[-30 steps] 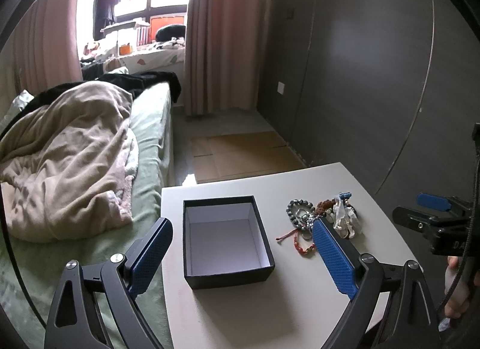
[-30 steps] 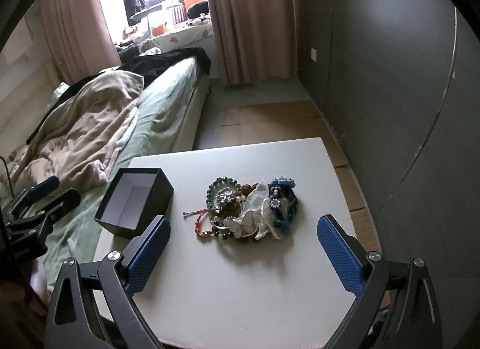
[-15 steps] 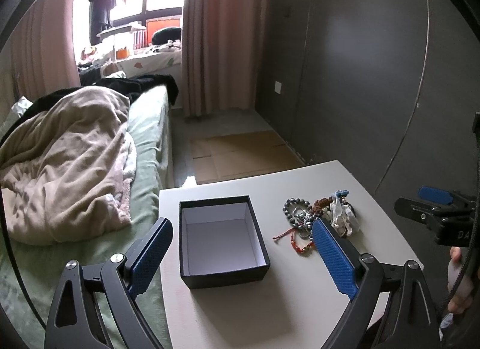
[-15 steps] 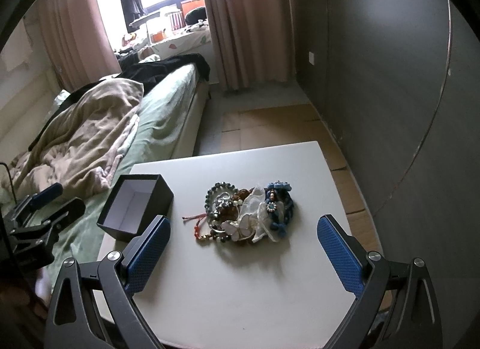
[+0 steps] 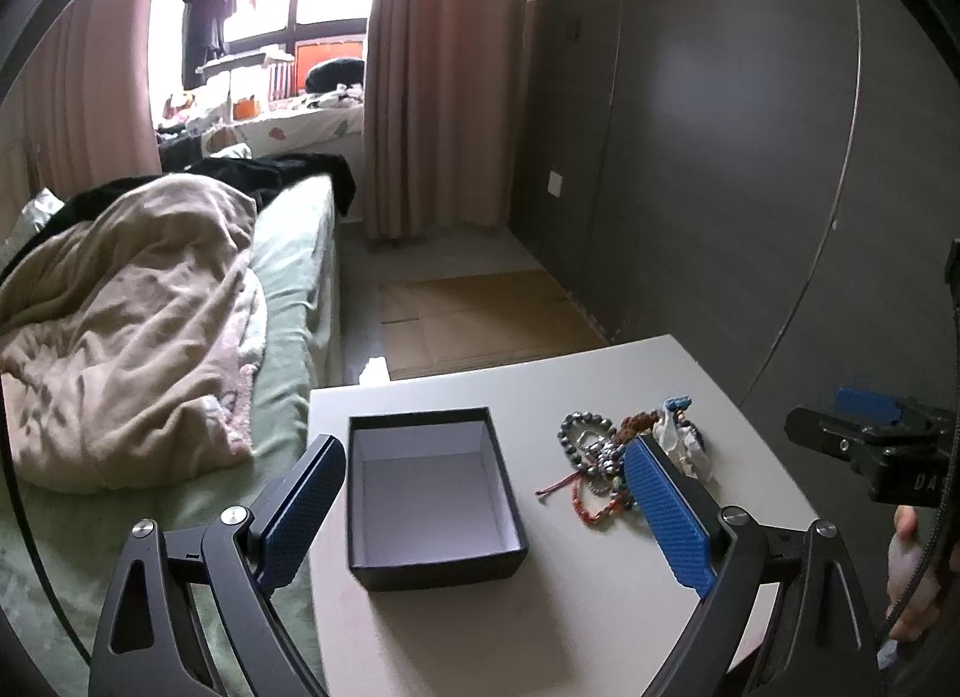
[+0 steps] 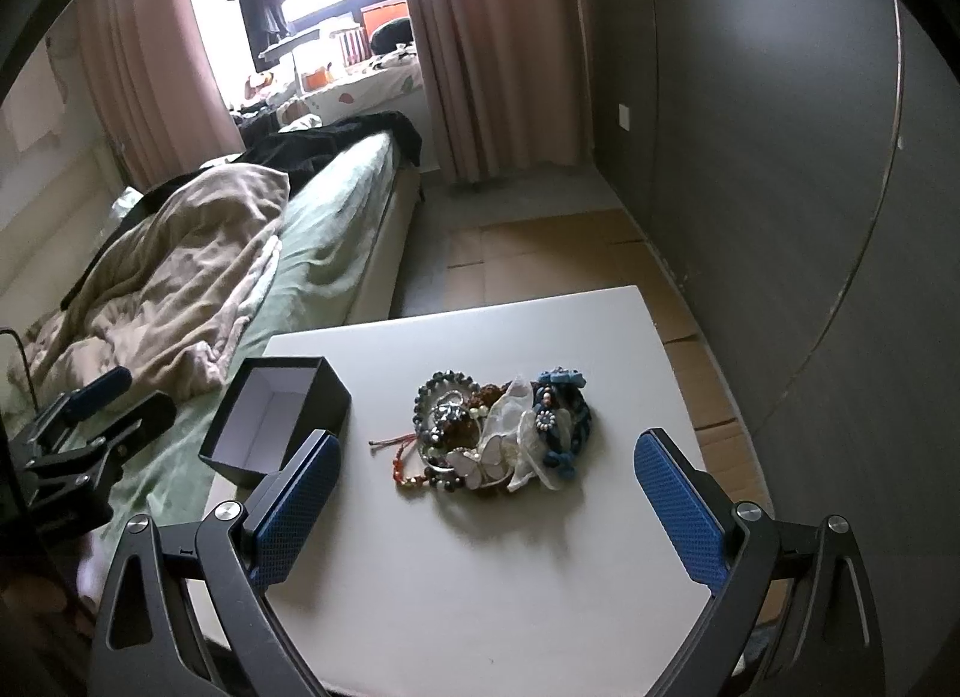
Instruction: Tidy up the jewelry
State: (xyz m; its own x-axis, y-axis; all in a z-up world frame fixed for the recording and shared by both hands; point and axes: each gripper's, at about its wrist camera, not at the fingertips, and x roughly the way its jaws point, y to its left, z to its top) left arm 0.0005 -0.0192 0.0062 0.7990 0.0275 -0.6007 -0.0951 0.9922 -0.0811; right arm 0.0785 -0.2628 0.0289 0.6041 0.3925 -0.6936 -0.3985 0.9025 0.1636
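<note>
A pile of jewelry (image 6: 498, 433), with bead bracelets, a red cord and a blue braided piece, lies in the middle of the white table (image 6: 480, 577). It also shows in the left wrist view (image 5: 606, 457), partly hidden by a finger. An open, empty black box (image 5: 432, 493) with a white inside stands to its left, also in the right wrist view (image 6: 276, 421). My left gripper (image 5: 483, 511) is open, held over the box. My right gripper (image 6: 483, 511) is open and empty, hovering above the table just short of the jewelry.
A bed (image 5: 120, 307) with a beige blanket runs along the table's left side. A dark wall panel (image 6: 780, 157) stands to the right. Cardboard sheets (image 5: 480, 313) lie on the floor beyond the table's far edge.
Both views have shifted slightly, so the box and jewelry sit a little further left in the left wrist view. Both grippers stay open. Nothing on the table has moved.
</note>
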